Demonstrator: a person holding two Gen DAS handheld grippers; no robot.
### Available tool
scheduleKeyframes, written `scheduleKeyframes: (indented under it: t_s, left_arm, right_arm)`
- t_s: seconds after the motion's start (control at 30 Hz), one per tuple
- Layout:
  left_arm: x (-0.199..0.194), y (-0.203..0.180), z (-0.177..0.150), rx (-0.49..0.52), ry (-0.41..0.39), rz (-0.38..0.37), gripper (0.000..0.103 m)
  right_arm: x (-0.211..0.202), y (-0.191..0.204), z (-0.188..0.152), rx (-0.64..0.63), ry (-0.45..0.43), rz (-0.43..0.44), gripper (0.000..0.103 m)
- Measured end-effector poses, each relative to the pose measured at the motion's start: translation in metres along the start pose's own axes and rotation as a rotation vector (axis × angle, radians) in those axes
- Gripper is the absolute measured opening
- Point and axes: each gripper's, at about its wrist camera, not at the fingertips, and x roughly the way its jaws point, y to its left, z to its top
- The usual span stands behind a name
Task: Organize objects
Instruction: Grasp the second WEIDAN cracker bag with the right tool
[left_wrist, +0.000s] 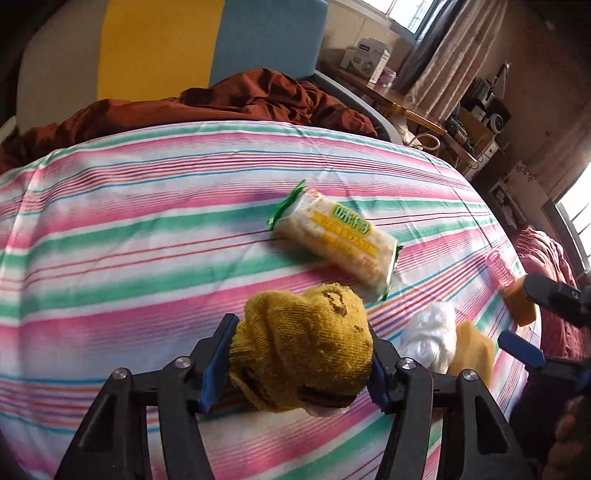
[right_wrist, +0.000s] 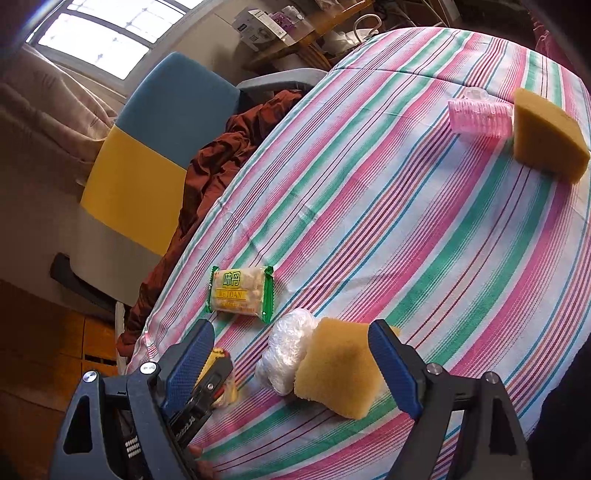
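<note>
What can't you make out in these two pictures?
- Sock's underside: left view, hidden by the sock's own bulk and the left hand-held gripper.
- Near sponge's right edge: right view, behind the right hand-held gripper's finger.
- Snack pack's print: left view, blurred.
- Clear thing behind the pink roller: right view, mostly hidden.

A striped sheet (right_wrist: 424, 229) in pink, green, blue and white covers the surface. On it in the right wrist view lie a snack packet (right_wrist: 242, 291) at eight o'clock, a clear plastic wad (right_wrist: 286, 354) touching a yellow sponge (right_wrist: 340, 373) at six. A pink ribbed cup (right_wrist: 480, 118) lies on its side at one o'clock beside a second sponge (right_wrist: 546, 136).
</note>
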Motion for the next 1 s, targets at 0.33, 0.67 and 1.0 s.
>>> scheduleKeyframes:
  t_s: [0.33, 0.67, 1.0]
  left_arm:
    - [-0.062, 0.036, -0.081, -0.061, -0.097, 0.076, 0.064]
    - [-0.048, 0.025, -0.085, 0.052, -0.129, 0.122, 0.070]
    - [-0.051, 0.030, -0.088, 0.034, -0.152, 0.059, 0.076]
  right_arm:
    - [0.010, 0.011, -0.006, -0.067, 0.049, -0.035, 0.087]
    - [0.016, 0.020, -0.011, -0.135, 0.060, -0.090, 0.087]
    - [0.021, 0.032, -0.017, -0.212, 0.067, -0.156, 0.089]
